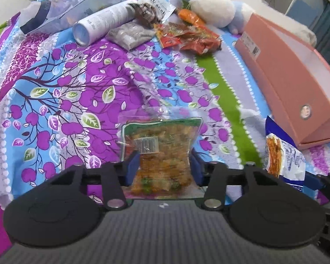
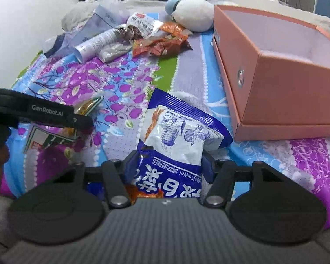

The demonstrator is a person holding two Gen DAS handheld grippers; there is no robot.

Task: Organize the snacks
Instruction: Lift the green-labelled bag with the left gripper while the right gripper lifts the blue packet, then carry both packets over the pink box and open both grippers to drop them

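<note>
My left gripper point(image 1: 163, 167) has its blue pads pinching a clear plastic snack pouch with a green top border and orange-yellow filling point(image 1: 162, 151), which sticks up between the fingers with a barcode sticker facing me. Beneath lies a purple, blue and green bedsheet printed with trees and leaves point(image 1: 77, 92). At the right edge a blue and white snack bag point(image 1: 282, 156) stands just beside a long salmon-pink cardboard box point(image 1: 297, 81). Far back sit a white cylindrical tube point(image 1: 103, 22), crumpled orange-red wrappers point(image 1: 191, 38) and a white and pale-blue plush toy point(image 1: 213, 6).
</note>
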